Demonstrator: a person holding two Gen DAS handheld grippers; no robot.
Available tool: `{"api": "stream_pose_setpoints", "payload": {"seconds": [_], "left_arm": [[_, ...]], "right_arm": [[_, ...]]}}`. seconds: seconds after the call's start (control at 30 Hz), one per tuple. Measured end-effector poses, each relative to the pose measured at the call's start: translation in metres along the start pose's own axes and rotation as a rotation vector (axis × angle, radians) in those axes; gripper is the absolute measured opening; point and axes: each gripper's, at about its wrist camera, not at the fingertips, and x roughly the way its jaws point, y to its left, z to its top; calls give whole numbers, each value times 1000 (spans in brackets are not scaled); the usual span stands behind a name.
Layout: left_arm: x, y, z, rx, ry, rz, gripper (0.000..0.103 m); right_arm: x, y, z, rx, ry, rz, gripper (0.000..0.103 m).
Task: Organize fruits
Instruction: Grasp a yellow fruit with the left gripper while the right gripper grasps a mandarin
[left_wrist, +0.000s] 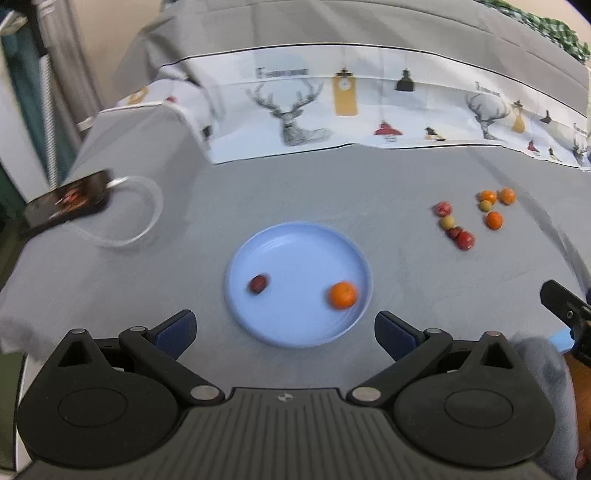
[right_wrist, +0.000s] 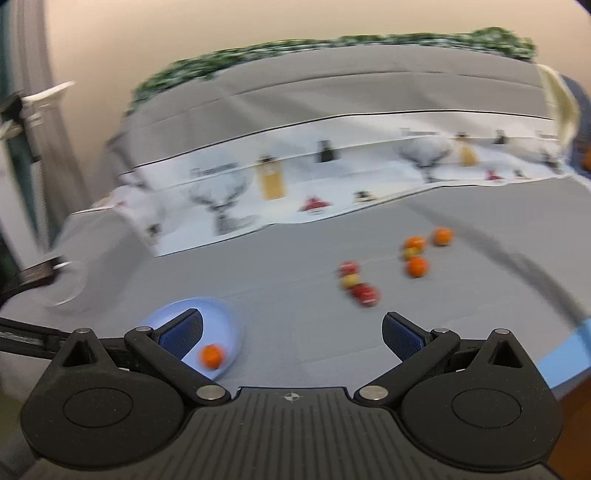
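Note:
A light blue plate (left_wrist: 295, 254) sits on the grey cloth just ahead of my open, empty left gripper (left_wrist: 284, 332). It holds an orange (left_wrist: 342, 294) on its right side and a dark red fruit (left_wrist: 259, 284) on its left. A cluster of loose fruits lies to the right: red ones (left_wrist: 464, 240), yellowish ones (left_wrist: 447, 222) and oranges (left_wrist: 494, 220). In the right wrist view my right gripper (right_wrist: 291, 338) is open and empty, the plate (right_wrist: 225, 321) with the orange (right_wrist: 211, 356) is at lower left, and the loose cluster (right_wrist: 364, 291) lies ahead.
A dark box (left_wrist: 66, 203) with a clear tube loop (left_wrist: 144, 221) lies at the left table edge. A printed deer-pattern cloth (left_wrist: 332, 110) runs across the back. Part of the right gripper (left_wrist: 565, 306) shows at the right edge.

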Motion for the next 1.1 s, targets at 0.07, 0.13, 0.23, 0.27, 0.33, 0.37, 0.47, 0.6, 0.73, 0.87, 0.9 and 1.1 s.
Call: {"api": "stream_pose_setpoints", "payload": {"seconds": [0.07,0.13,0.23,0.27,0.33,0.37,0.47,0.6,0.73,0.87,0.9,1.1], "left_arm": [[13,-17,15,9,8,-29,103],[28,-37,30,21,18,-59,103],[56,-72,51,56,32,-95,103],[69,-84,58,71,39,-101,103],[93,-107,71,86,66,-119,103],[107,-118,78,92,79,-138,103],[155,-152,103,96,138,-172,103],[215,-187,126,98,212,-197,103],[269,-216,138,100,291,-205,103],[306,-234,142,108,336,-203,103],[315,-238,142,106,348,-197,103],[339,-241,142,97,373,-208,103]], "right_arm": [[9,-22,6,34,-7,-53,102],[21,-43,11,59,-13,-105,102],[45,-72,19,72,-4,-168,102],[55,-82,21,74,6,-184,102],[77,-99,27,78,23,-207,102],[90,-107,29,76,29,-221,102],[131,-127,35,81,70,-246,102],[199,-147,40,61,153,-271,102],[256,-161,35,43,200,-287,102],[294,-170,31,55,227,-256,102],[300,-171,30,57,229,-249,102],[329,-168,28,29,216,-255,102]]}}
